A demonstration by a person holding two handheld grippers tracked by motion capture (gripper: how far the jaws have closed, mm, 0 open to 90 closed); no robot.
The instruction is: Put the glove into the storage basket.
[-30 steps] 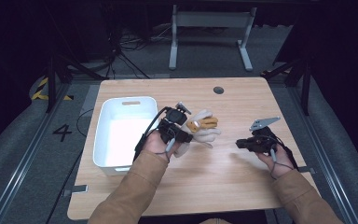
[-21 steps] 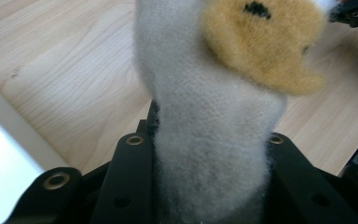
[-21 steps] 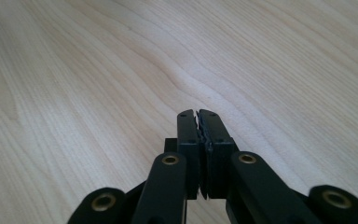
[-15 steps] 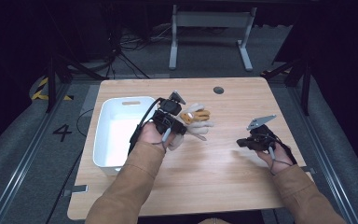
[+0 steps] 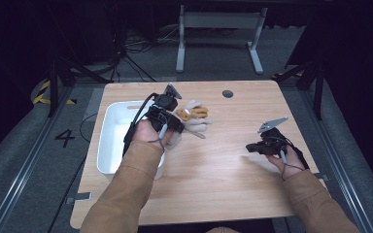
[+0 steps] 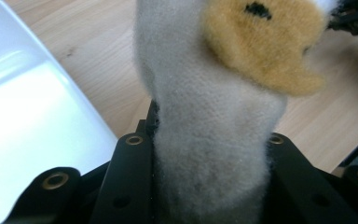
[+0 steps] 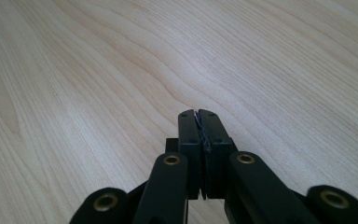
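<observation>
A soft grey-white plush toy (image 5: 194,118) with an orange-yellow patch hangs just above the wooden table (image 5: 213,189), beside the white tub (image 5: 108,145). My left gripper (image 5: 177,124) is shut on its pale body. In the left gripper view the jaws stand on either side of the plush toy (image 6: 209,93), pressing into its fabric, with my left gripper (image 6: 209,140) pointing past the tub's rim (image 6: 37,107). My right gripper (image 5: 249,147) rests low over the table at the right. In the right gripper view my right gripper (image 7: 199,114) is shut, pads together, with nothing between them.
The white tub's inside looks bare where it shows. A small dark round grommet (image 5: 228,93) sits near the table's far edge. Beyond the table stand a metal frame (image 5: 218,29) and loose cables on a dark floor.
My left hand has carried the plush toy up and to the left, closer to the tub. The right hand has stayed about where it was.
</observation>
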